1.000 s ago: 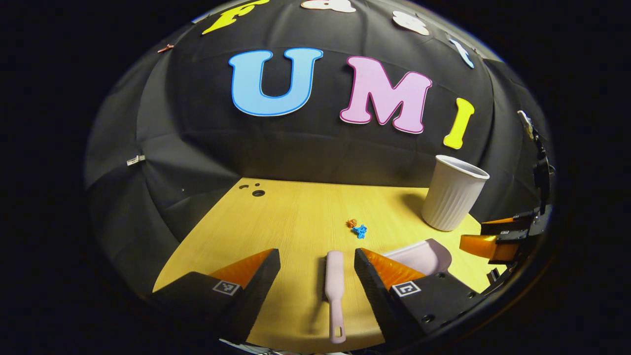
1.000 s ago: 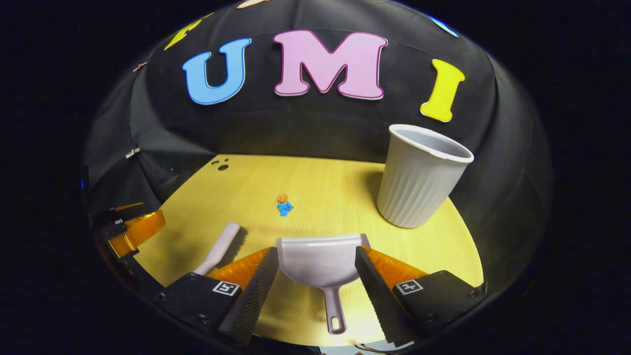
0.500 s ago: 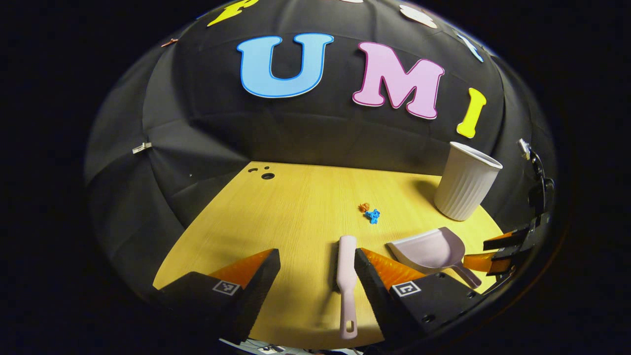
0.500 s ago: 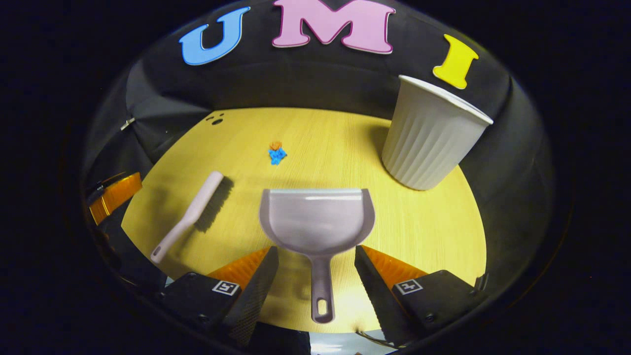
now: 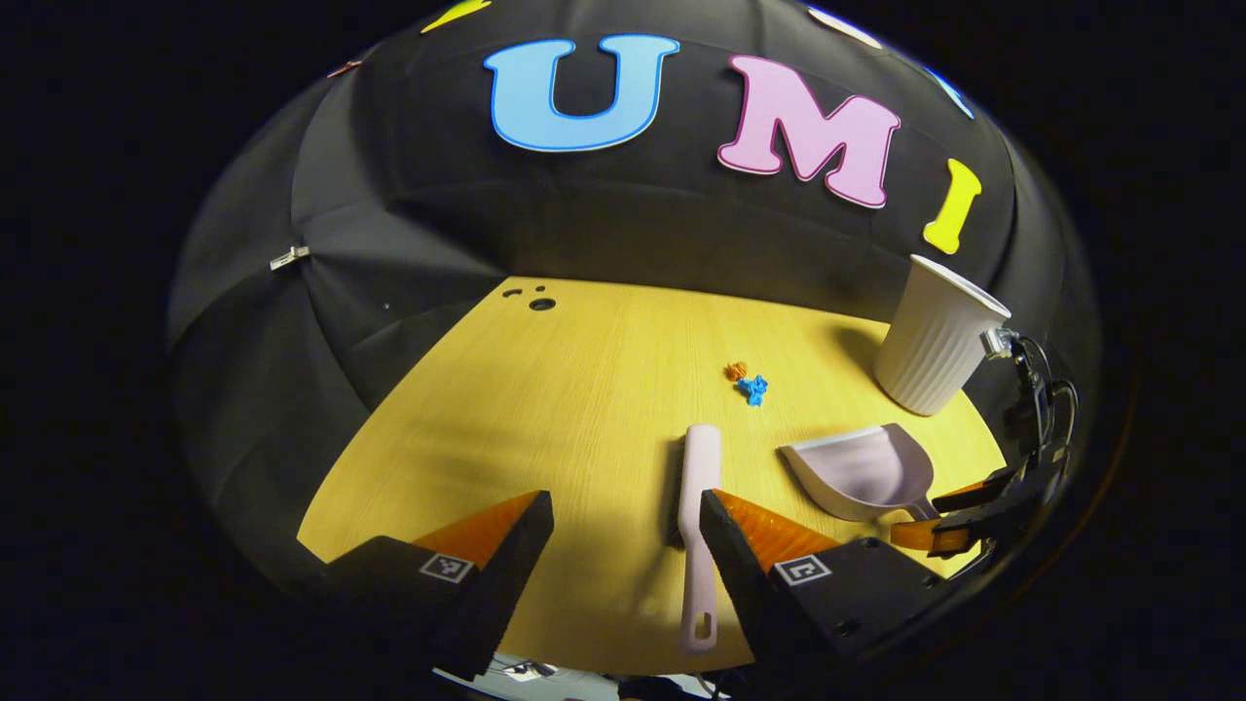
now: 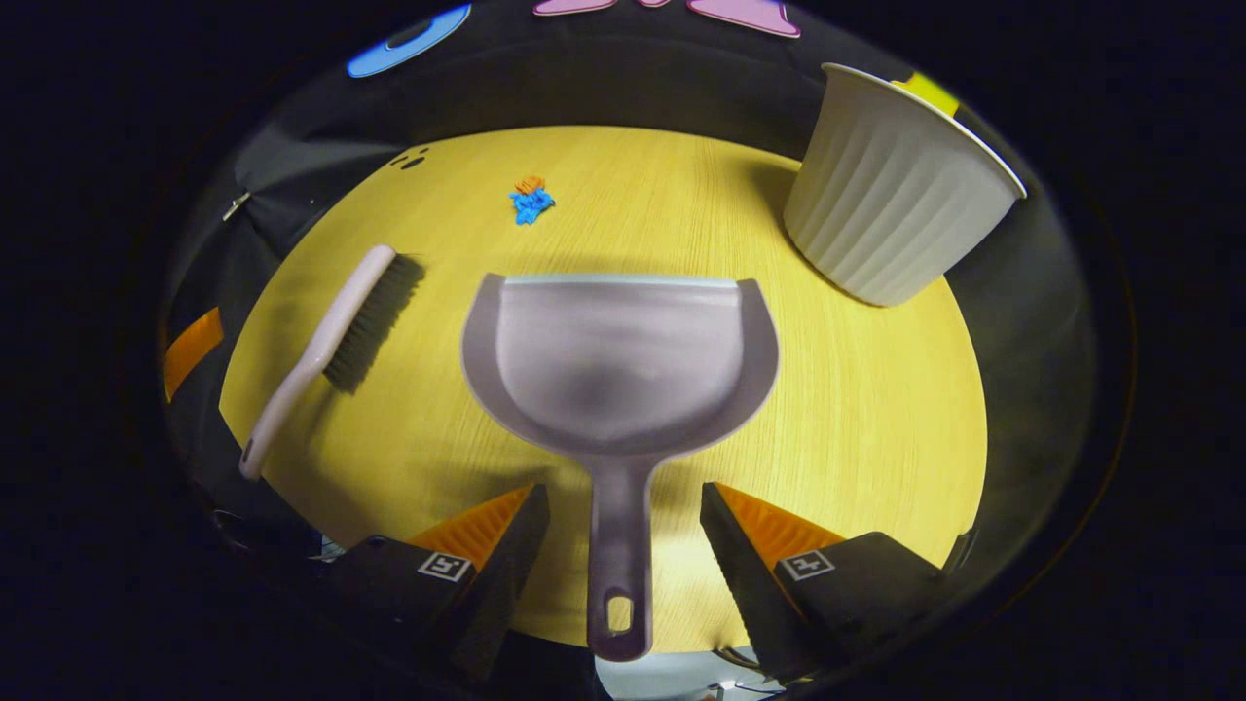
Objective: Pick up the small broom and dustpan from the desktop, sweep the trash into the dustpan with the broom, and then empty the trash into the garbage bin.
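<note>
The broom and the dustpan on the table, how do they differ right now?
The broom is long and narrow with dark bristles along one side; the dustpan is a broad scoop on a short handle. The broom lies angled, left of the dustpan in the right gripper view; the dustpan's handle lies between the open right gripper. Both are pale, lie on the table ungrasped, and have hanging holes.

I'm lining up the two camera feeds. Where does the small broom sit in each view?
Left gripper view: the broom lies bottom centre, handle toward the camera, beside the inner edge of the gripper's right-hand finger.
Right gripper view: the broom lies at the left, slanted, left of the dustpan.
Shared landmark: the white ribbed bin.
</note>
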The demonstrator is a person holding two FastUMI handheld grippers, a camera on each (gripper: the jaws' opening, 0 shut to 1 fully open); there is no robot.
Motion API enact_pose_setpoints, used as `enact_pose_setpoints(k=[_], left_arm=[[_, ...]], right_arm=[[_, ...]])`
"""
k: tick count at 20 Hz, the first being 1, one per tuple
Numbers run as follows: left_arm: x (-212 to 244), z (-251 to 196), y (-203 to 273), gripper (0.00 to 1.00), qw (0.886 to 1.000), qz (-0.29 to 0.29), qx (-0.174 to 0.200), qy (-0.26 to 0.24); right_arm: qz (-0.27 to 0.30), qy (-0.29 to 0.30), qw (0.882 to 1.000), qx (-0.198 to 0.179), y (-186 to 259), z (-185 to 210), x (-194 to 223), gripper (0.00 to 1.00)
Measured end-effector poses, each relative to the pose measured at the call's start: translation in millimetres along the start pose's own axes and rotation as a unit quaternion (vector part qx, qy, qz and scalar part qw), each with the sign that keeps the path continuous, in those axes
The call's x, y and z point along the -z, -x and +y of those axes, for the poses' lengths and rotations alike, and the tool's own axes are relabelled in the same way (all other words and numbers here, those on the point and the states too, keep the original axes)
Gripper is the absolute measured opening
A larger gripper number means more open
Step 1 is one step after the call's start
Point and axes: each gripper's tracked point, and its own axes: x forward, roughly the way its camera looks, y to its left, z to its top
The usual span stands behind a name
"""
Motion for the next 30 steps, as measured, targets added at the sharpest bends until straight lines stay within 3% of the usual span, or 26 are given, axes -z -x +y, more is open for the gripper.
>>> enact_pose_setpoints(k=[5,10,14,16,18,20,22,23,24,28,30], left_arm=[[20.8,-13.3,-11.5,0.96,0.999,0.043,0.022,-0.007],[50.7,-47.6,-38.3,0.96,0.990,0.115,0.077,-0.020],[69.8,-56.9,-59.6,0.96,0.982,0.164,0.089,-0.033],[76.2,-55.9,-68.2,0.96,0.979,0.184,0.088,-0.018],[80.9,-54.3,-77.7,0.95,0.976,0.201,0.086,-0.011],[83.3,-50.6,-86.8,0.94,0.973,0.216,0.079,-0.011],[86.2,-47.7,-94.8,0.92,0.971,0.227,0.070,-0.014],[87.8,-47.9,-97.7,0.94,0.970,0.231,0.066,-0.019],[87.7,-46.1,-100.2,0.93,0.971,0.232,0.058,-0.028],[91.7,-44.4,-107.1,0.84,0.969,0.230,0.033,-0.088],[92.2,-56.6,-110.0,0.79,0.969,0.218,0.043,-0.110]], right_arm=[[0.032,0.001,0.999,0.005,-20.9,-4.2,5.5,0.98],[0.048,0.002,0.999,-0.015,-28.5,4.1,4.0,0.93],[0.041,-0.002,0.999,-0.023,-32.1,8.9,-3.2,0.79],[0.043,-0.010,0.999,-0.022,-33.9,7.2,-4.5,0.61],[0.046,-0.011,0.999,-0.021,-34.4,4.2,-4.5,0.55],[0.047,-0.013,0.998,-0.027,-33.0,2.6,-3.9,0.39],[0.051,-0.008,0.998,-0.029,-32.3,2.8,-3.9,0.39],[0.053,-0.006,0.998,-0.029,-33.2,3.2,-3.2,0.43],[0.055,-0.001,0.998,-0.029,-34.2,3.7,-4.2,0.38],[0.063,0.016,0.997,-0.035,-33.1,3.9,-3.2,0.38],[0.066,0.021,0.997,-0.037,-32.5,3.4,-2.8,0.38]])
